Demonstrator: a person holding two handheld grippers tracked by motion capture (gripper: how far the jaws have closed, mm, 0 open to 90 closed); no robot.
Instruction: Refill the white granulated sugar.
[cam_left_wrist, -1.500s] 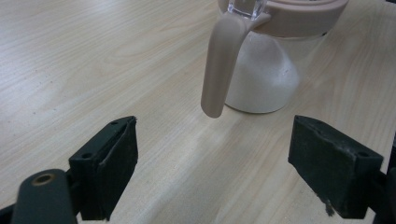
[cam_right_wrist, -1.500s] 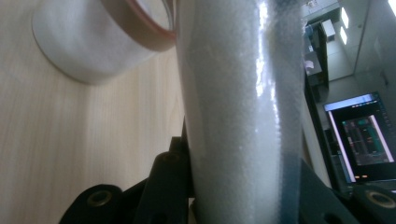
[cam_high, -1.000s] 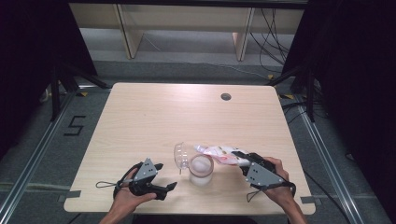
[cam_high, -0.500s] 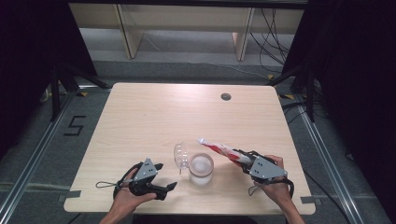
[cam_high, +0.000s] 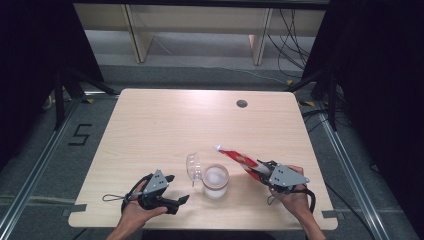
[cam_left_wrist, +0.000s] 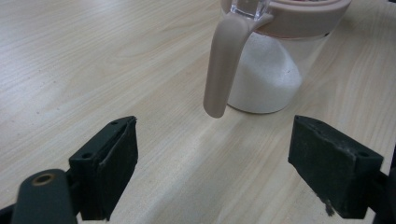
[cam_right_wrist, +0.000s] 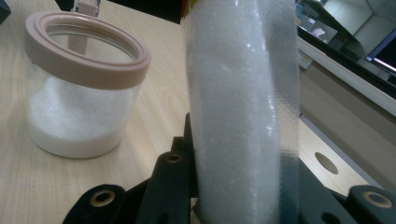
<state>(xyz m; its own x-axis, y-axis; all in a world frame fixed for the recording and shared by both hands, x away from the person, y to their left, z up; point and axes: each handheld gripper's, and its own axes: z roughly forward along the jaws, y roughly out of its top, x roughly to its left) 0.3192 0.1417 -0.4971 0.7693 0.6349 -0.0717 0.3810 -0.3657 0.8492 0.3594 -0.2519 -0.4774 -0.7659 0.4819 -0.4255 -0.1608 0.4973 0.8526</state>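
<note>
Since a second ago the right gripper (cam_high: 260, 169) is swinging its red-and-white bag (cam_high: 237, 158) of white granules away from above the jar (cam_high: 215, 181), tip now pointing to ten o'clock; its fingers are clamping the bag. That suggests a pour just ending or pausing. The jar, part-filled, is standing near the bench's (cam_high: 165, 125) six o'clock edge, lid (cam_high: 193, 166) hinged open. The left gripper (cam_high: 176, 202), fingers wide and empty, is waiting at the jar's eight o'clock. Shelving and cables are lining the dark room beyond.
</note>
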